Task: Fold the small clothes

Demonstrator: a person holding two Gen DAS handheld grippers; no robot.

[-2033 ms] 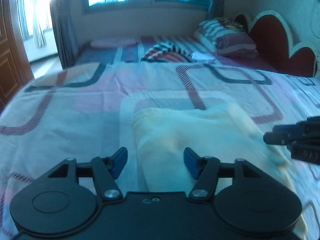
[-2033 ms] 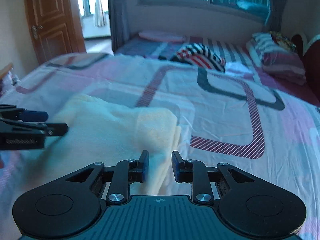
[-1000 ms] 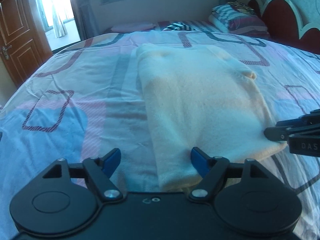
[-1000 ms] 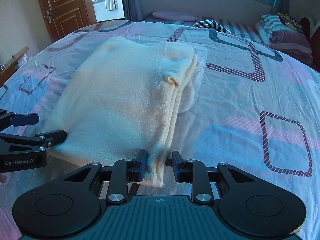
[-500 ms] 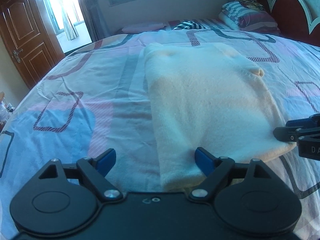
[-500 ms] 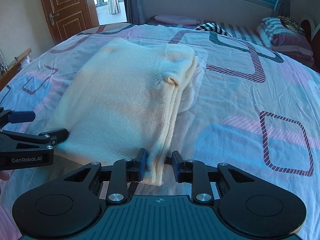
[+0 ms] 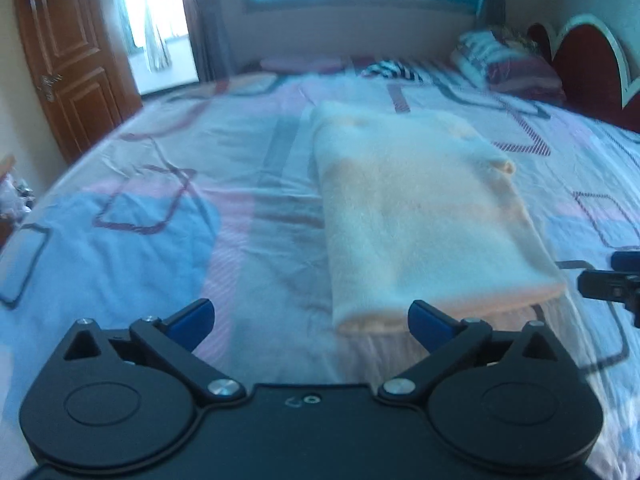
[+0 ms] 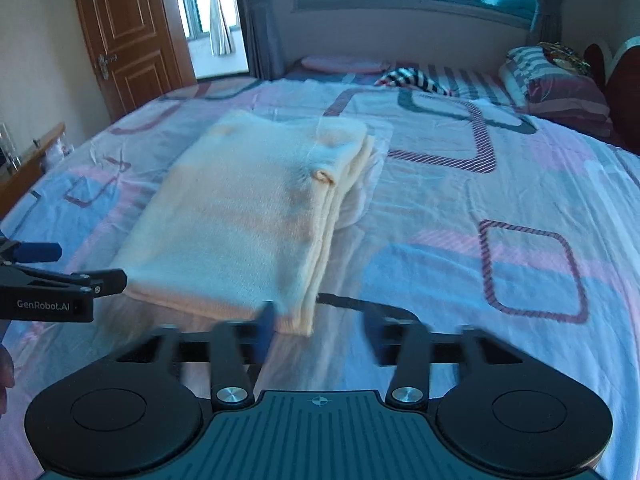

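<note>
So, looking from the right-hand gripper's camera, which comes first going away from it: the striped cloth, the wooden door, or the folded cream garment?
1. Folded cream garment, just ahead of the right gripper, on the bed.
2. Striped cloth, far side of the bed, middle.
3. Wooden door, beyond the bed, far left.

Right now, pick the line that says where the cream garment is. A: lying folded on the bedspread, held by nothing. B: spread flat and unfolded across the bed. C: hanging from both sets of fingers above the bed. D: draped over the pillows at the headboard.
A: the cream garment lies as a layered rectangle on the bedspread, with the opening fingers of the left gripper and right gripper clear of it.
</note>
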